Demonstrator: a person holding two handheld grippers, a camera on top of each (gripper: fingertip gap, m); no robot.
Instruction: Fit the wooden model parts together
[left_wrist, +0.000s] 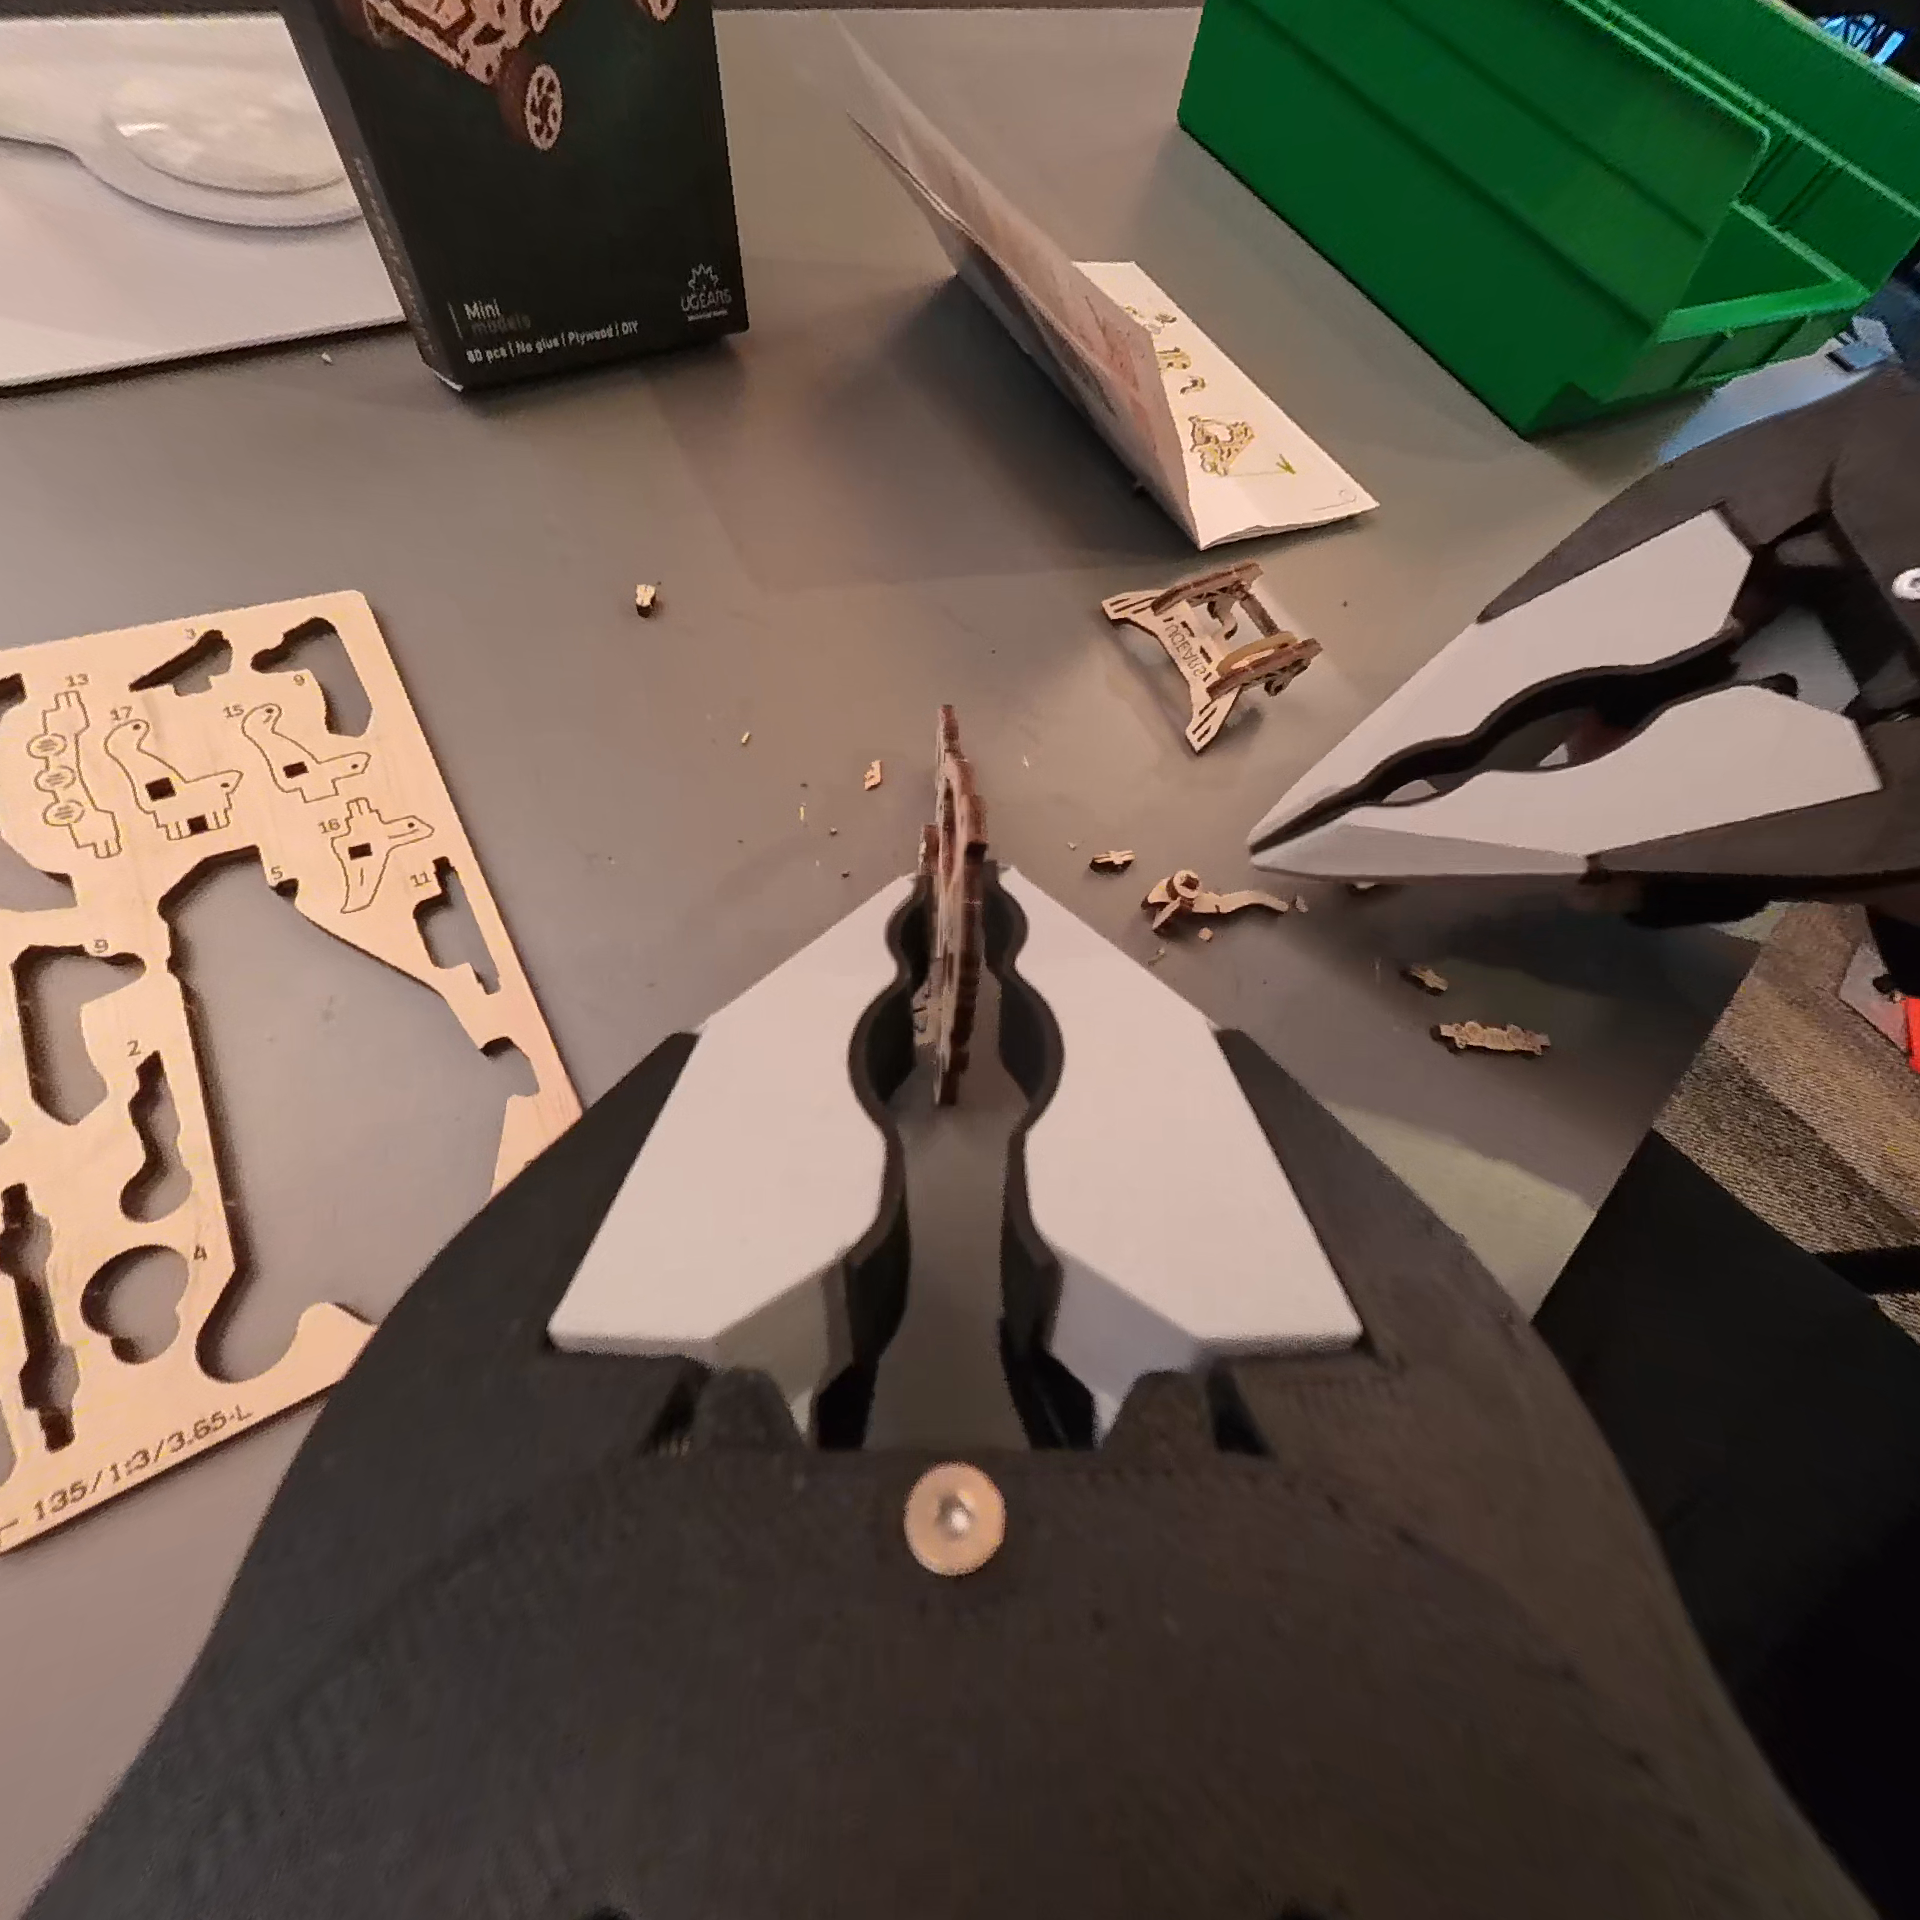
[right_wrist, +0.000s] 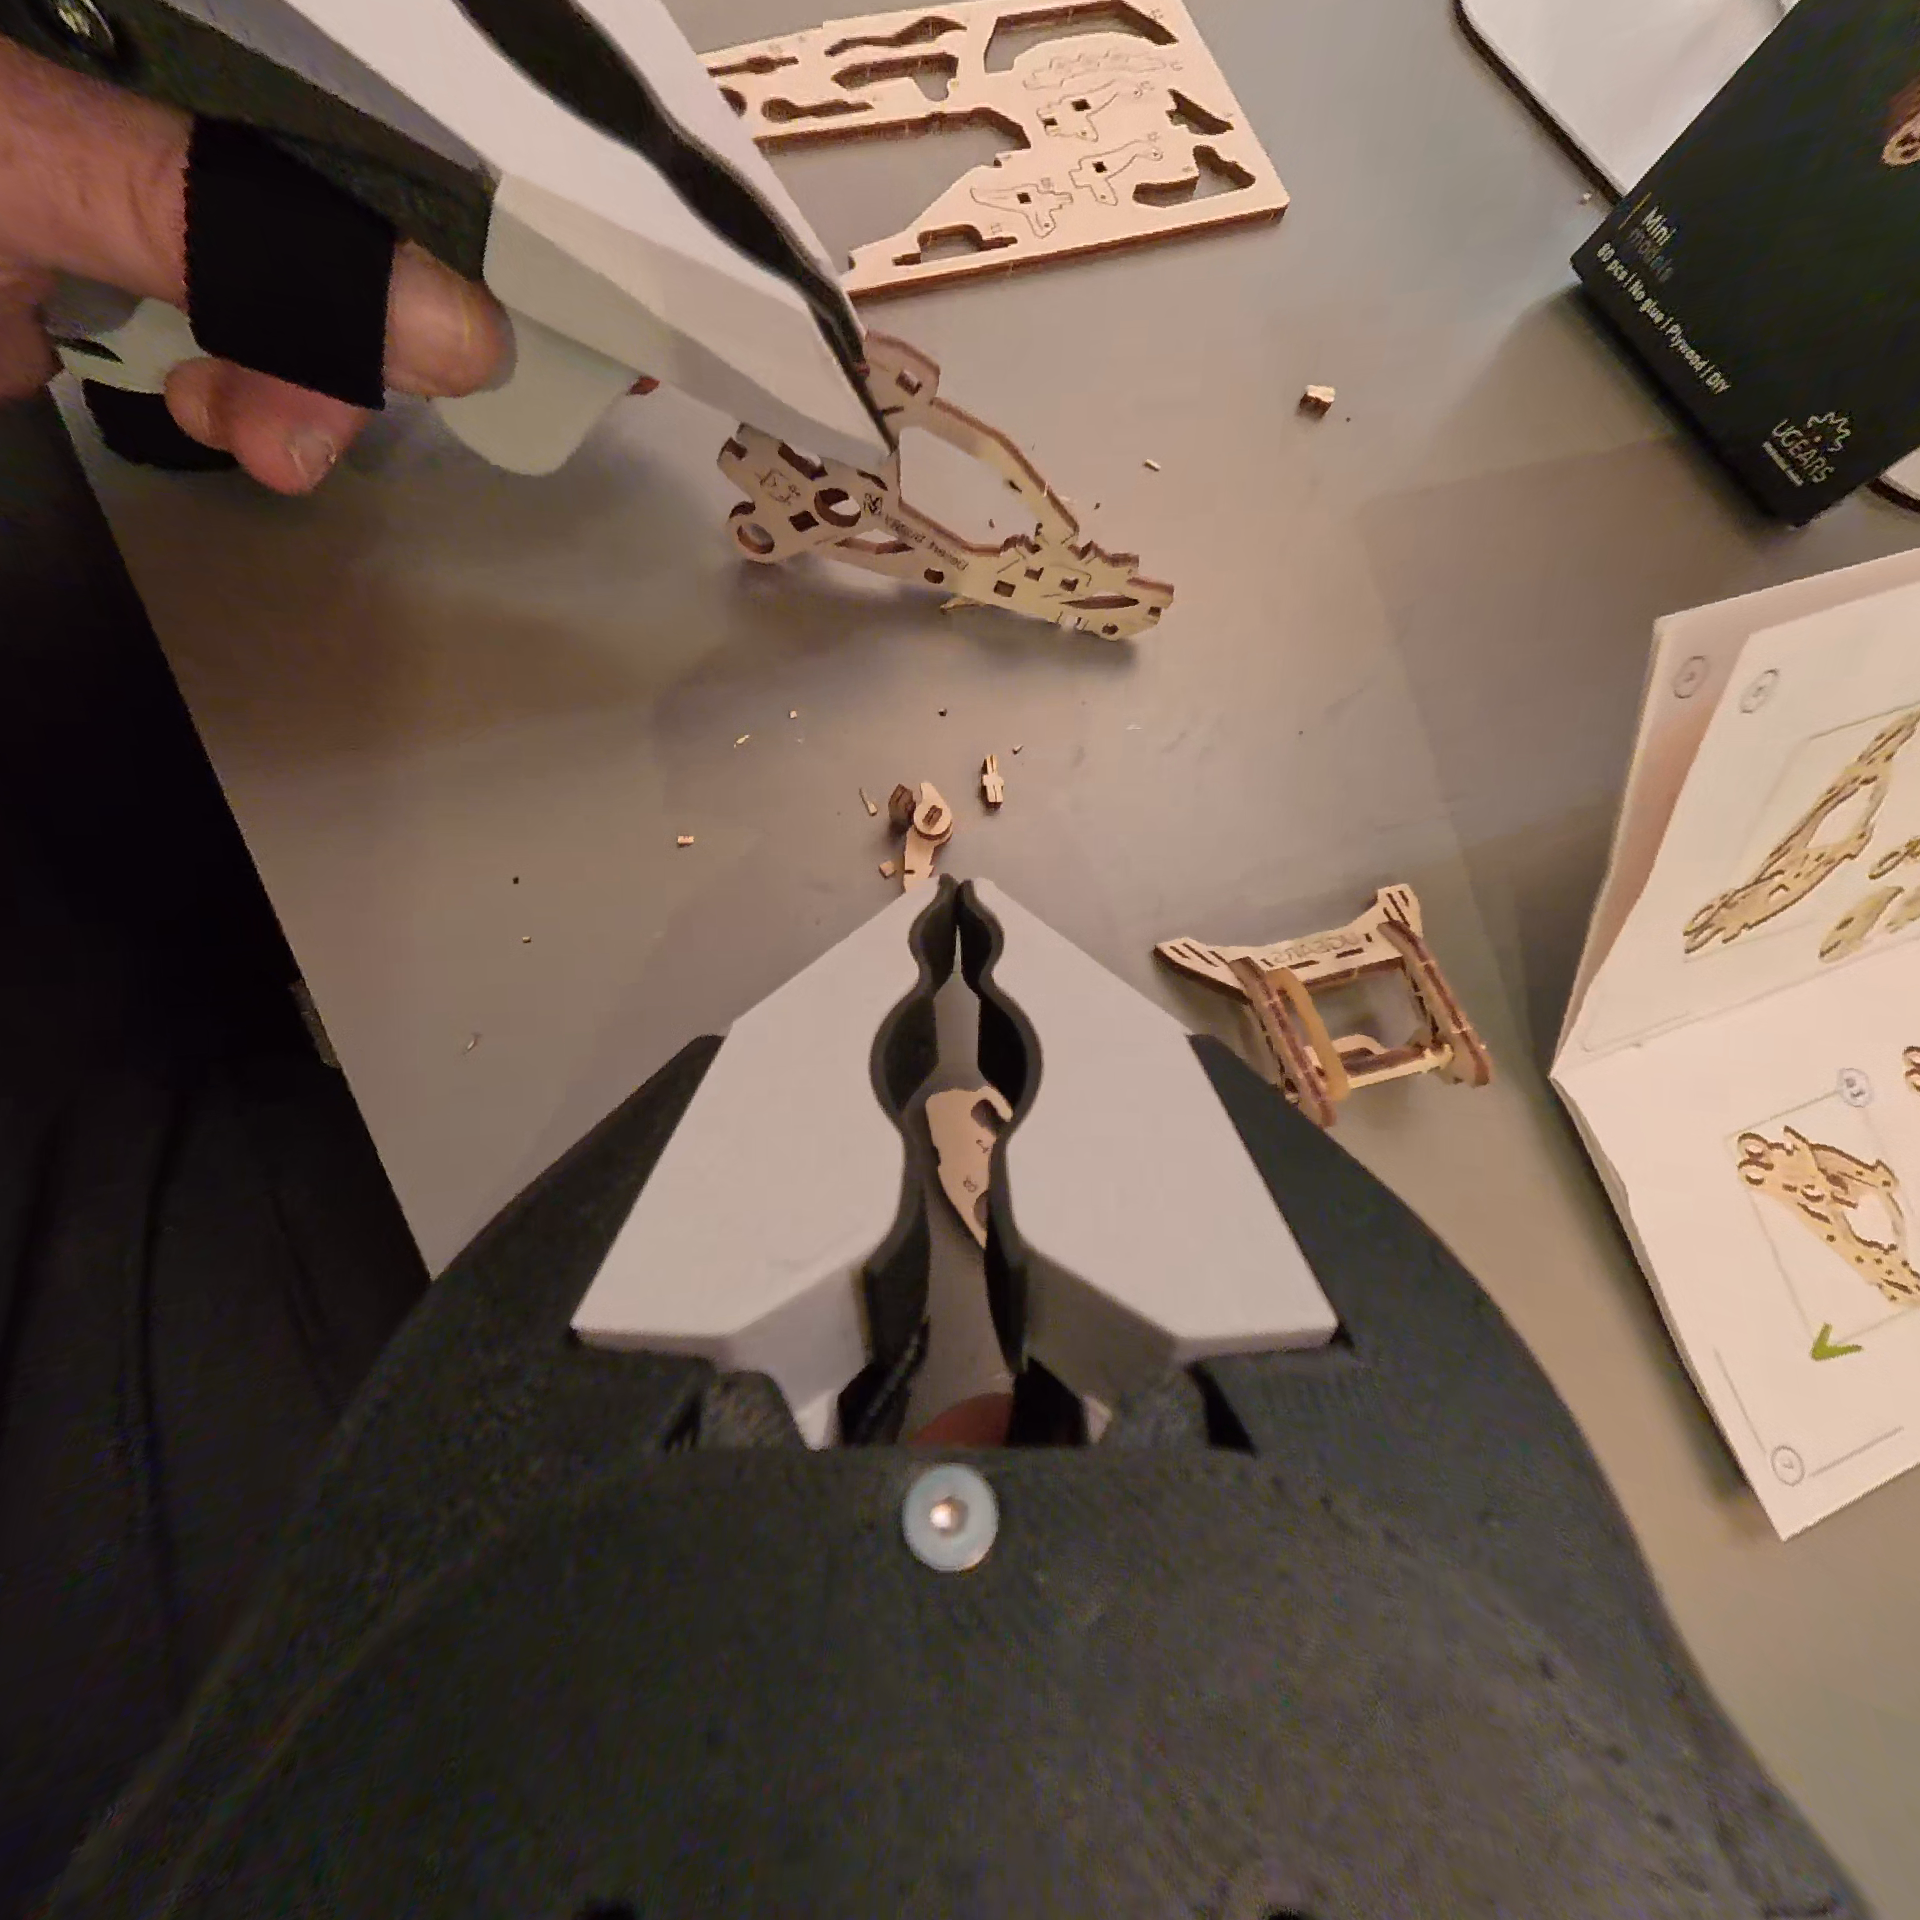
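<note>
My left gripper (left_wrist: 951, 873) is shut on a flat wooden frame part (left_wrist: 951, 821), seen edge-on between its pads. The right wrist view shows that frame (right_wrist: 966, 551) hanging from the left gripper (right_wrist: 878, 416), its lower end near the grey table (right_wrist: 1299, 727). My right gripper (right_wrist: 956, 891) has its tips together, low over the table, and also shows in the left wrist view (left_wrist: 1262, 847). A small pale wooden piece (right_wrist: 971, 1153) shows in the gap behind the tips; I cannot tell whether the pads press on it. A small built sub-assembly (right_wrist: 1340, 1018) lies just right of the right gripper.
Loose small parts (right_wrist: 920, 831) and chips lie ahead of the right tips. A punched plywood sheet (left_wrist: 260, 987), a dark box (left_wrist: 540, 187), an open instruction booklet (right_wrist: 1766, 1039) and a green bin (left_wrist: 1558, 187) ring the work area. The table edge runs close at the left (right_wrist: 260, 935). The left gripper's tips are roughly 8 cm from the right gripper's. Measured from the fingertips, the small pale wooden piece (right_wrist: 971, 1153) is 5 cm or so from the right gripper and 12 cm from the left.
</note>
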